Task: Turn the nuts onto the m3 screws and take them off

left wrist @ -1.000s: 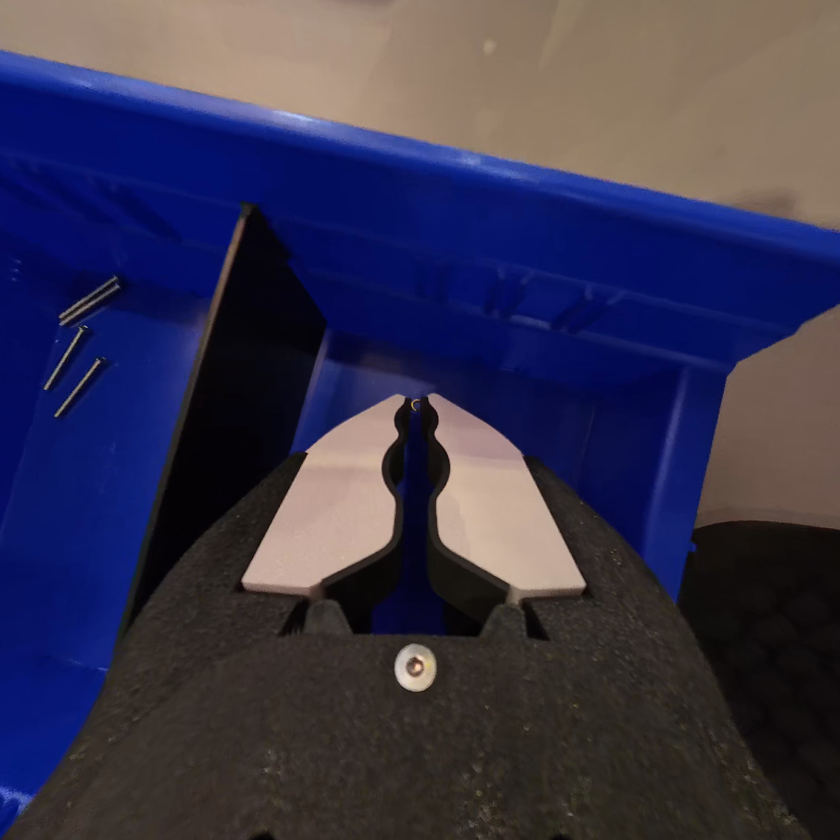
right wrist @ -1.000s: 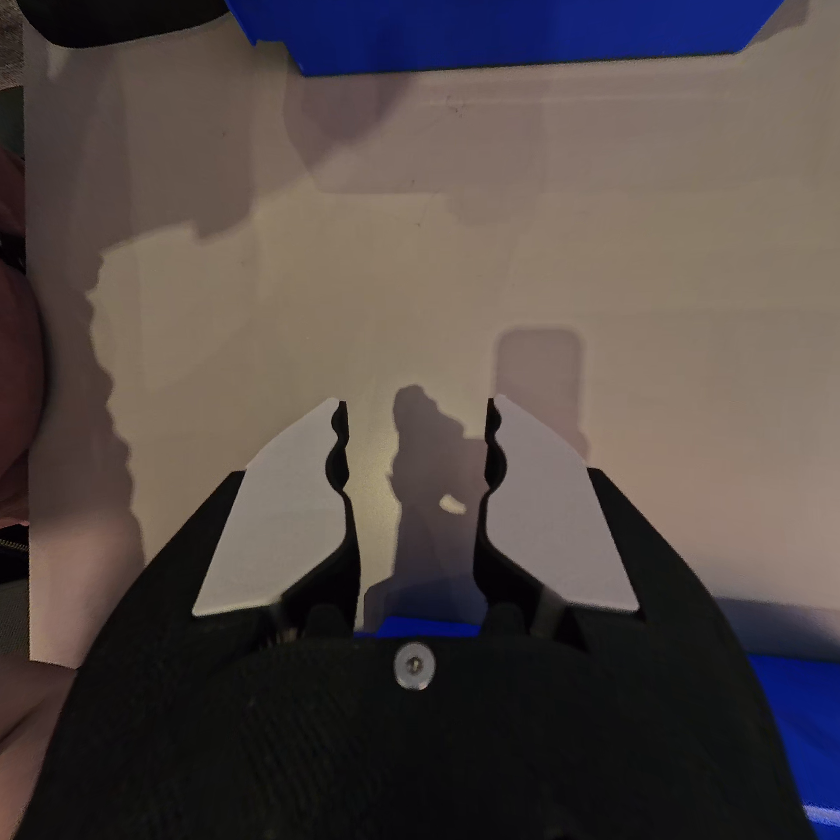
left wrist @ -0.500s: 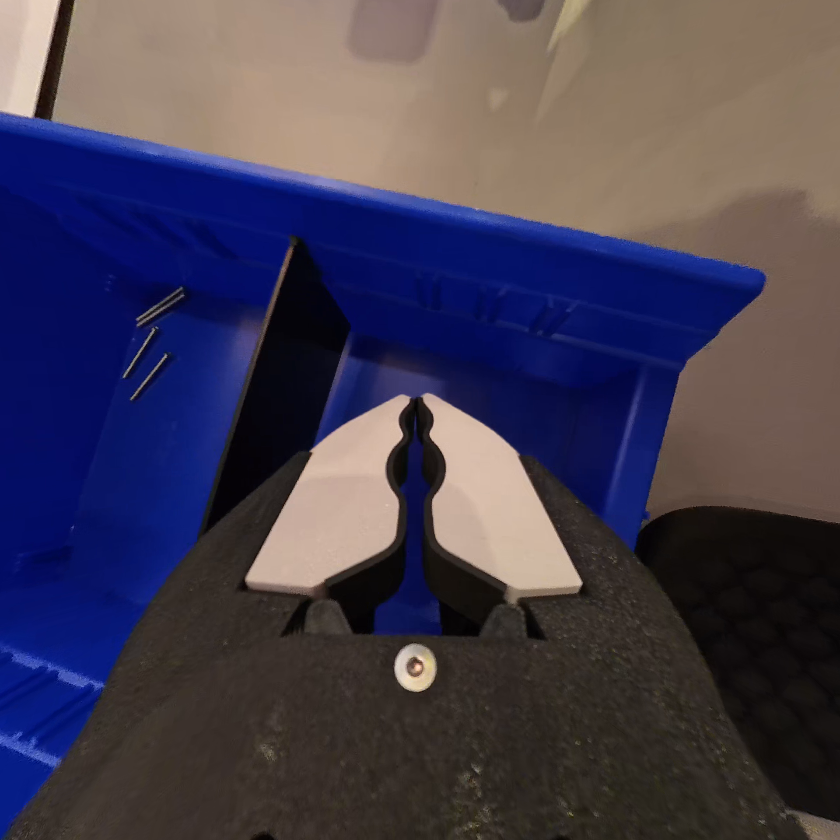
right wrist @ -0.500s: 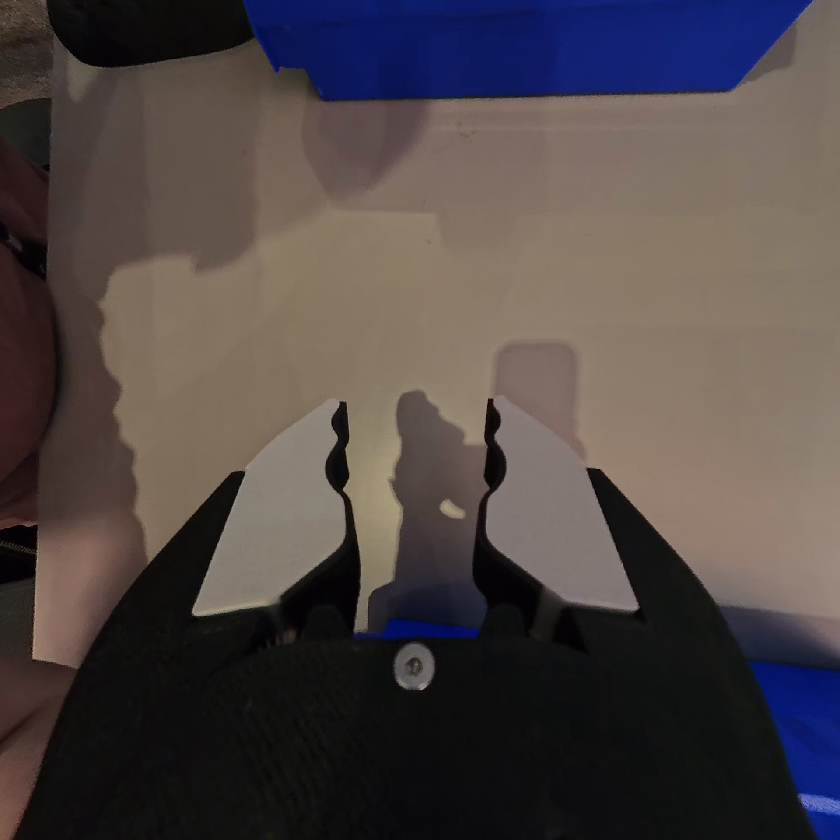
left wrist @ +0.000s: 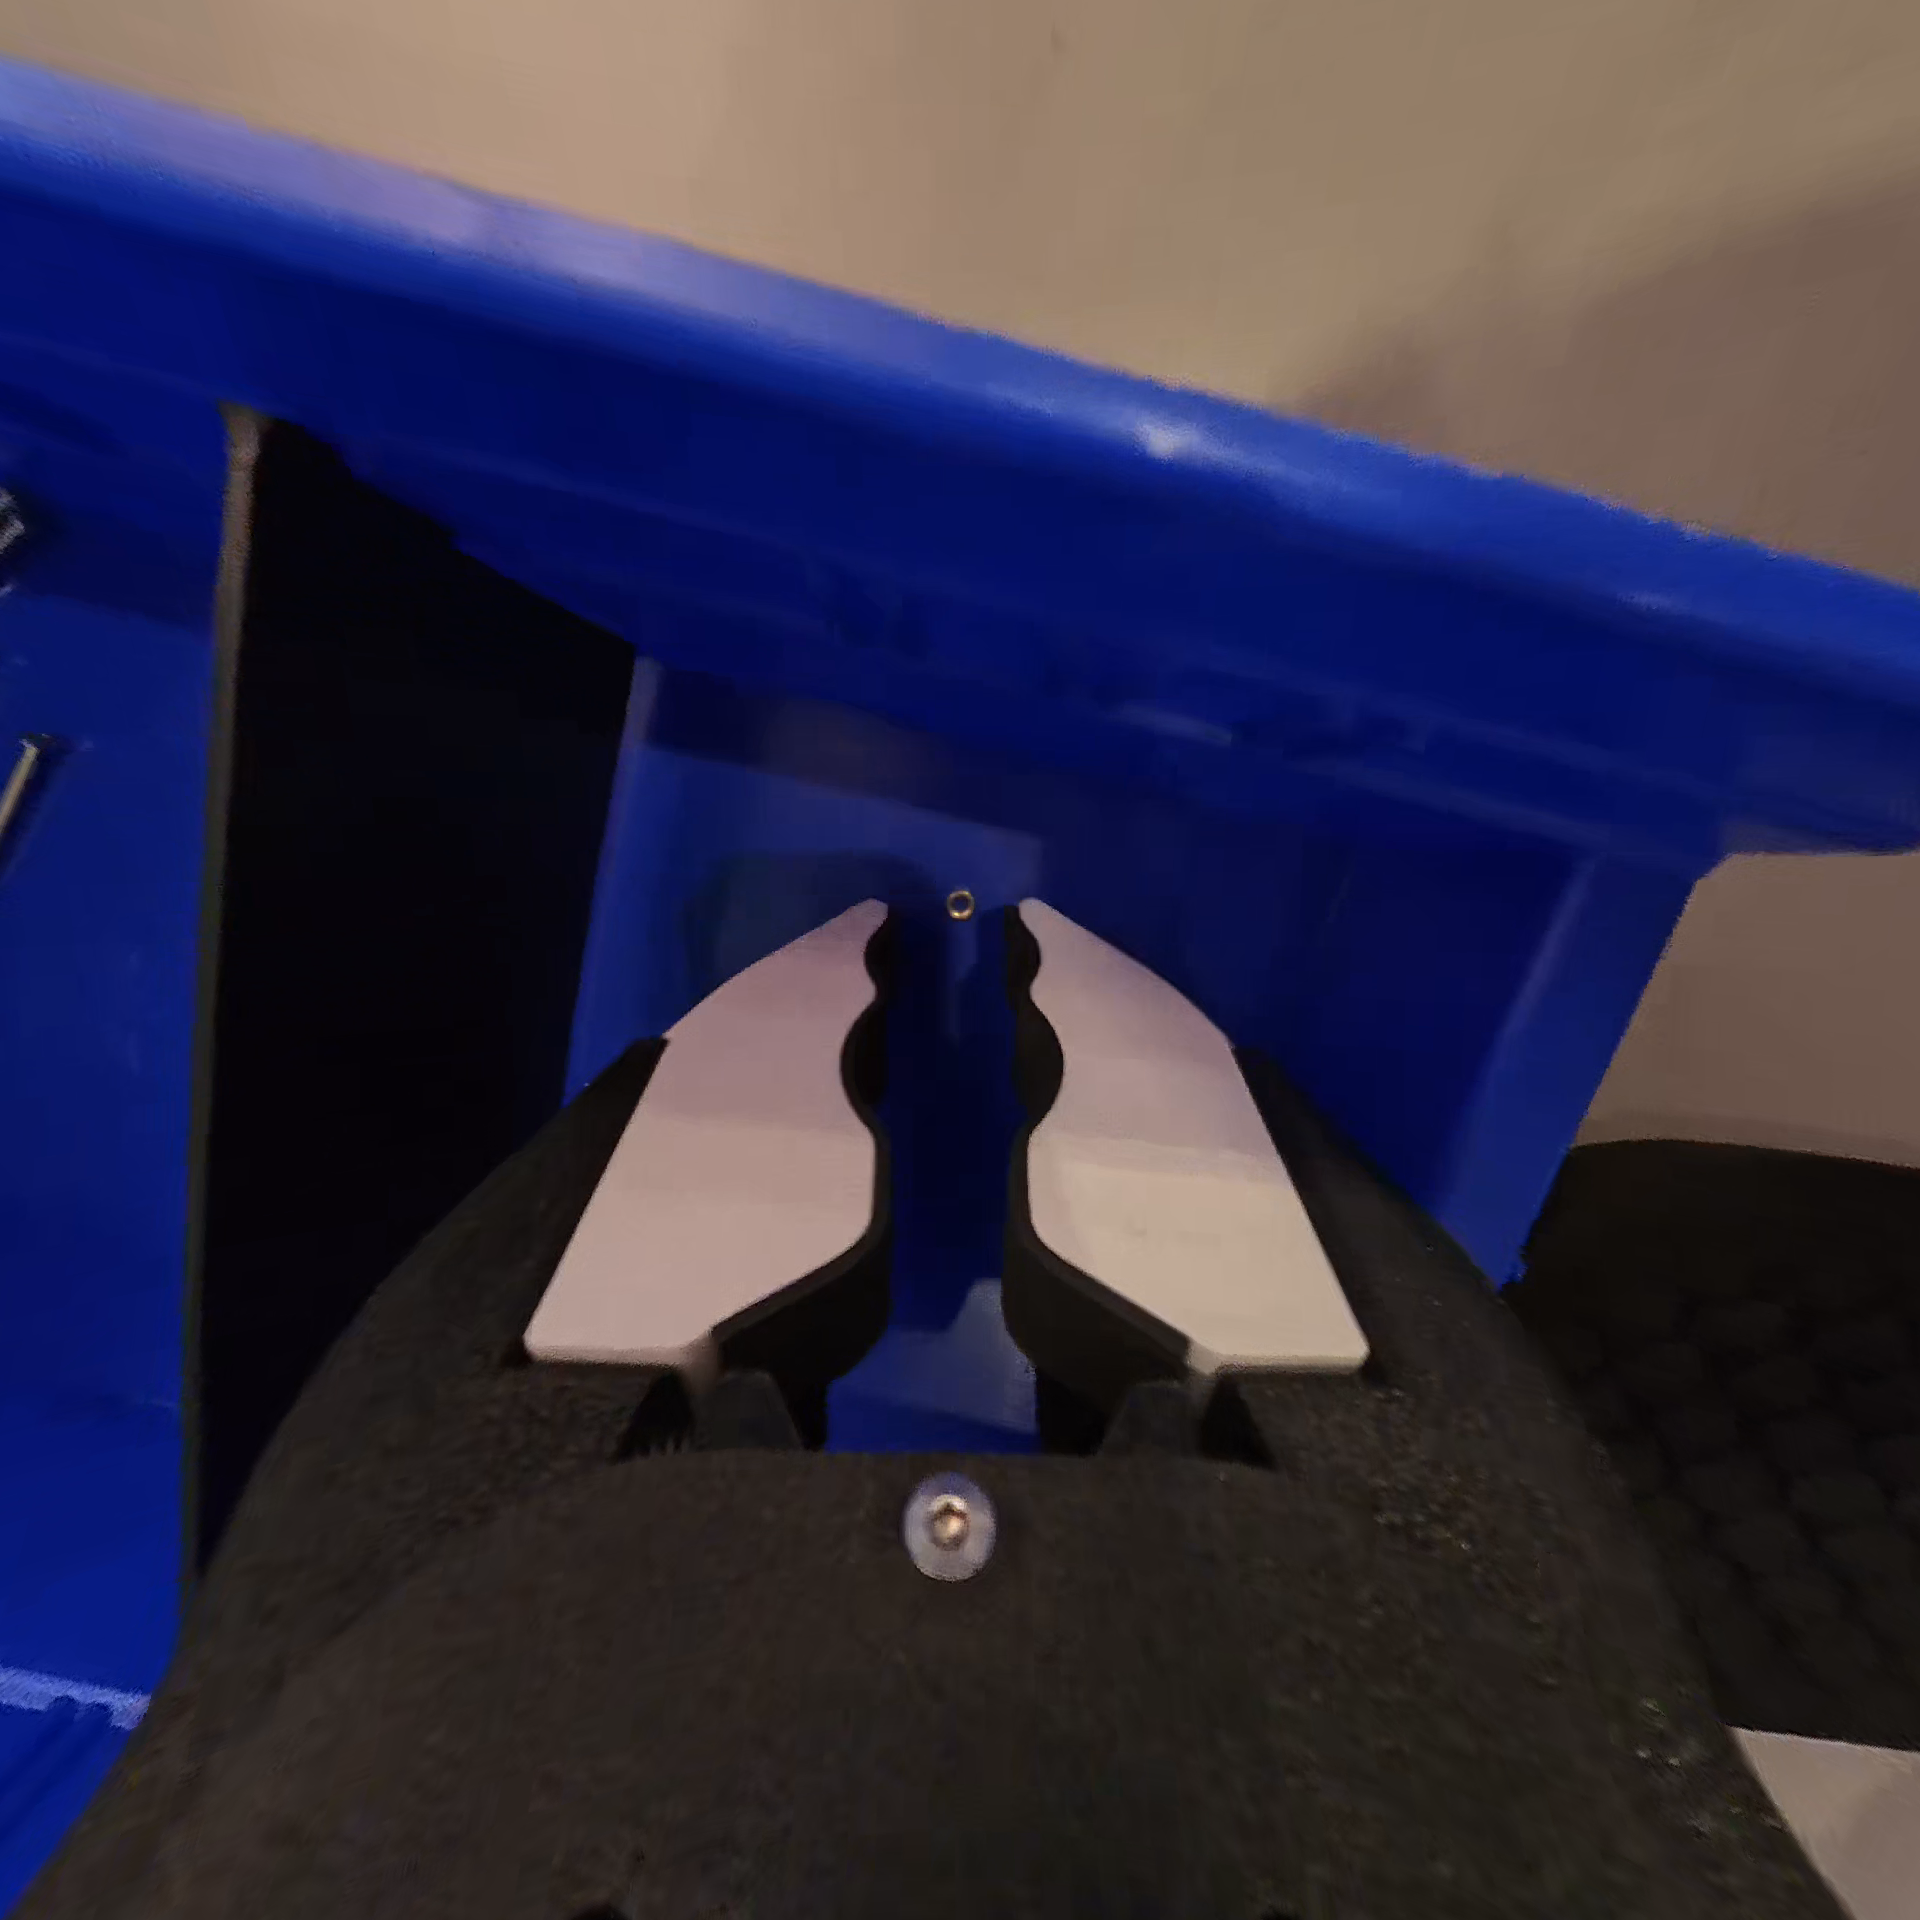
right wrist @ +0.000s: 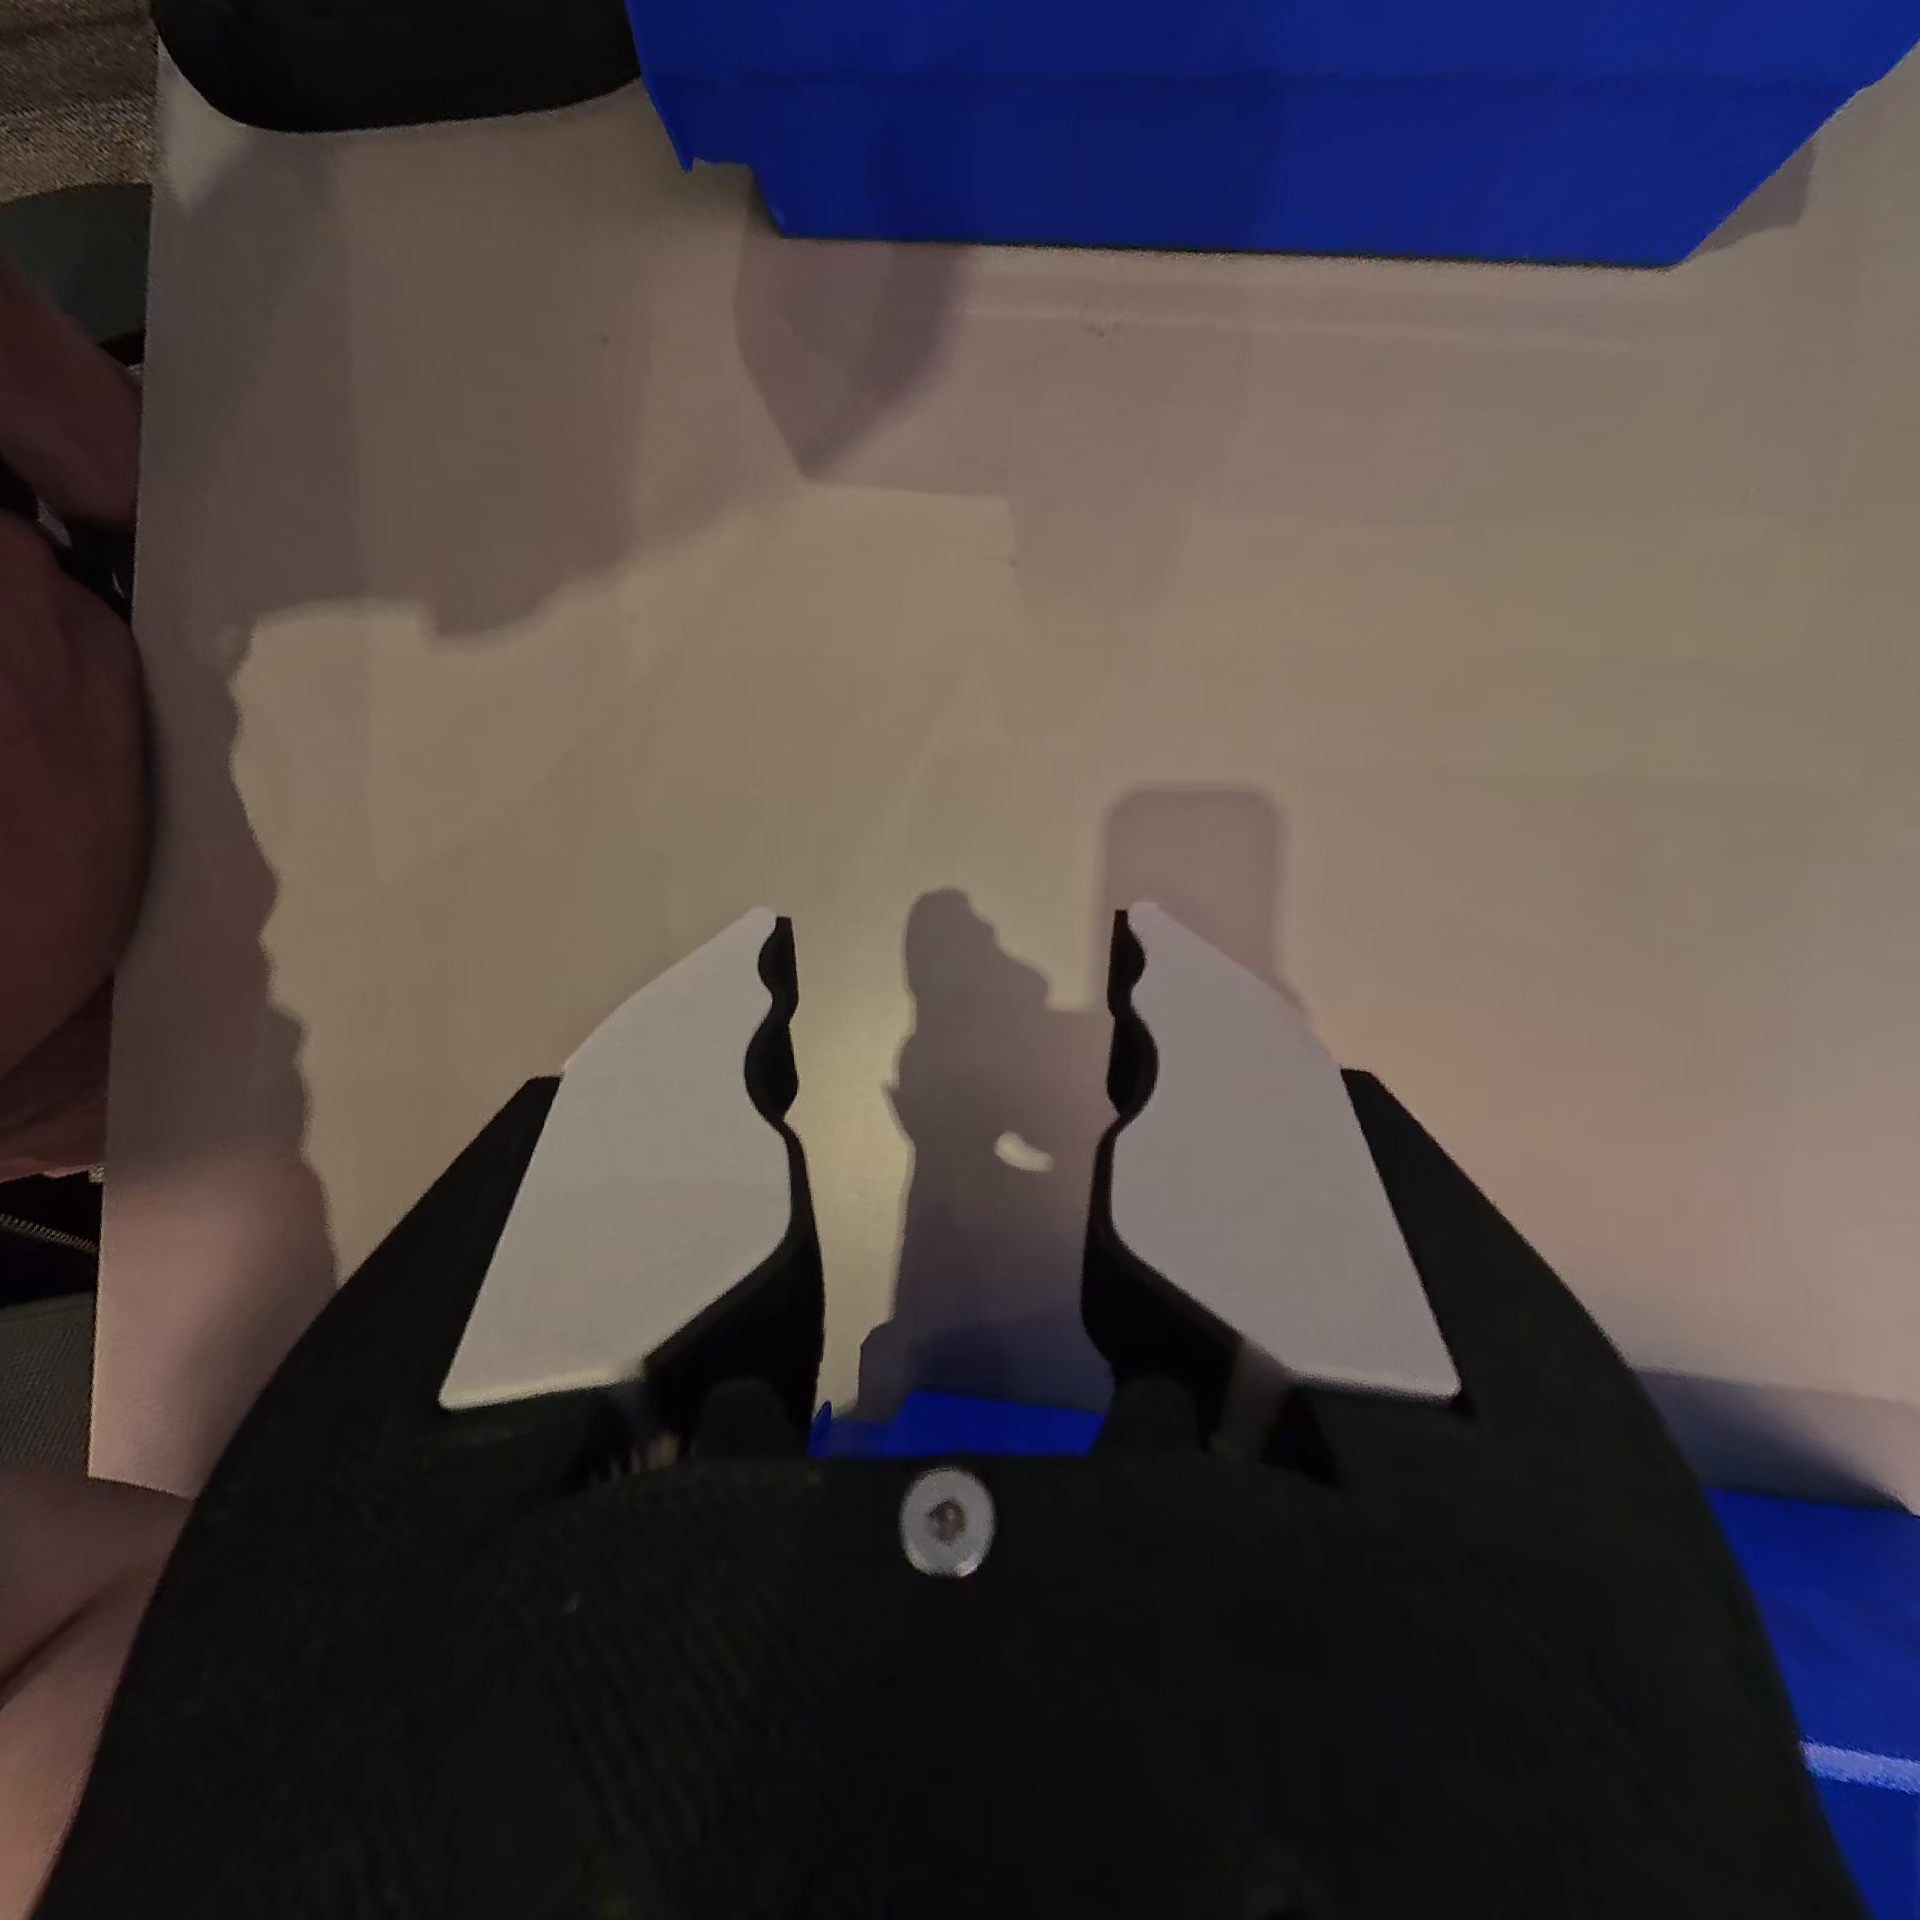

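The nut [left wrist: 958, 905] is a tiny brass-coloured ring lying on the floor of the blue bin's [left wrist: 1039, 488] right compartment, just ahead of my left gripper [left wrist: 951, 914] and level with the gap between its tips. I see its round face with the hole showing, so its bore points roughly toward my camera; it has no long axis I can make out. My left jaws stand narrowly parted, the nut free between and just beyond the tips, touching neither as far as I can tell.

A black divider [left wrist: 312, 831] walls off this compartment on the left. Beyond it, at the picture's left edge, a slender m3 screw [left wrist: 23, 781] lies on the bin floor, head up-right and shank running down-left out of view.

My right gripper [right wrist: 951, 920] hangs over a pale tabletop [right wrist: 1455, 623], jaws wide apart and holding nothing. A second blue bin [right wrist: 1247, 114] sits well ahead.
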A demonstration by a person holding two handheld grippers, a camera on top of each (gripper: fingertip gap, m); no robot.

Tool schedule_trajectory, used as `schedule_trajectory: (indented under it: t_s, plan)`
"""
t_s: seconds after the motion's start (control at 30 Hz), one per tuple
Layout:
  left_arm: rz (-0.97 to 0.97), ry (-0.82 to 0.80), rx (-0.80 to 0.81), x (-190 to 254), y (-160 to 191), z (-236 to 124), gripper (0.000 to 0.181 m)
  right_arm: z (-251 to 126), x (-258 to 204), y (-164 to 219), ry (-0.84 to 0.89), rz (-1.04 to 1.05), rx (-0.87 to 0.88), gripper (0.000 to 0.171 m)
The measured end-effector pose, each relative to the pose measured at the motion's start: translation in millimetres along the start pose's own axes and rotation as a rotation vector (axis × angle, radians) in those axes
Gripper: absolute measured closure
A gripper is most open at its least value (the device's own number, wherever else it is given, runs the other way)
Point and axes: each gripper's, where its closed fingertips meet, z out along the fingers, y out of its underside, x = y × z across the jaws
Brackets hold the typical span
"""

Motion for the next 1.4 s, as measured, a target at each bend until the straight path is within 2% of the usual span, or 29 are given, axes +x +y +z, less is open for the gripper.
schedule_trajectory:
  t_s: [0.5, 1.17, 1.4]
  plan:
    - [-0.055, -0.004, -0.066, -2.1, -0.1, 4.1, 0.166, 1.7, 0.2, 7.0, -0.007, 0.009, -0.029, 0.112]
    - [-0.122, 0.012, -0.042, -2.8, 0.2, 4.7, 0.175, 5.1, -2.8, 10.1, -0.028, 0.008, -0.045, 0.114]
    - [-0.188, -0.023, 0.035, -14.1, -0.1, -21.3, 0.175, 3.2, -3.0, 8.8, -0.026, 0.005, -0.034, 0.114]
